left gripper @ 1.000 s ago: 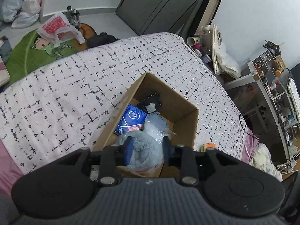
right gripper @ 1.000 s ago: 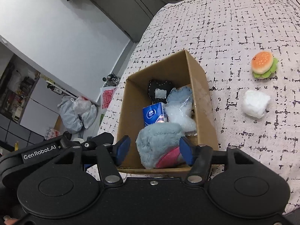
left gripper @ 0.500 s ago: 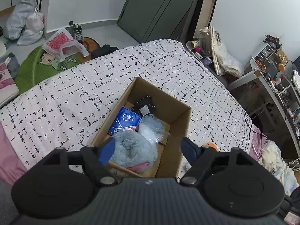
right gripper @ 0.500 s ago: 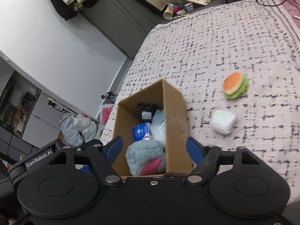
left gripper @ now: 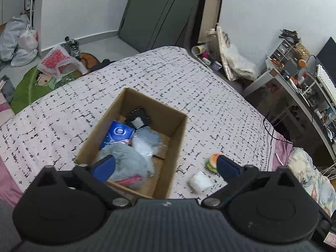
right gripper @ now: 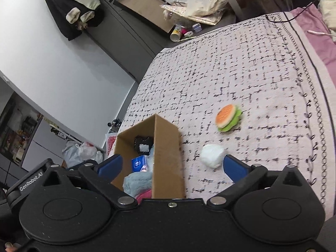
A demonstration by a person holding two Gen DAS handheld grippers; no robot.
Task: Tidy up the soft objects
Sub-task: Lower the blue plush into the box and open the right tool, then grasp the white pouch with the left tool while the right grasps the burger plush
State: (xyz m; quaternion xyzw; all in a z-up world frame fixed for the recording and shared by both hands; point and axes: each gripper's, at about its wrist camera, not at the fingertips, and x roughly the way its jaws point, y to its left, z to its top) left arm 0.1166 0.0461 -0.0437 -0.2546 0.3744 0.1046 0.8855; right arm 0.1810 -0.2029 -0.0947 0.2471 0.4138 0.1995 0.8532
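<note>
A cardboard box [left gripper: 176,138] [right gripper: 167,157] stands on the patterned bed. Inside lie a grey-blue plush with a pink part [left gripper: 128,161] [right gripper: 137,181], a blue packet [left gripper: 118,133] [right gripper: 138,163], a clear plastic bag [left gripper: 145,147] and a black item [left gripper: 138,116] [right gripper: 143,143]. A burger plush [left gripper: 212,162] [right gripper: 227,117] and a white soft ball [left gripper: 199,181] [right gripper: 212,155] lie on the bed right of the box. My left gripper [left gripper: 166,167] is open and empty above the box's near end. My right gripper [right gripper: 171,167] is open and empty over the box's right wall.
The bedspread [left gripper: 63,115] drops off at left to a floor with a green mat [left gripper: 27,84] and bags [left gripper: 19,40]. A cluttered desk [left gripper: 298,88] stands at right. A dark wardrobe [left gripper: 159,14] is behind the bed. Pink bedding [right gripper: 315,31] lies at the far right.
Both grippers opened wide and pulled back and up from the box, leaving the grey-blue plush inside it. Both views shifted right, showing the burger plush and white ball.
</note>
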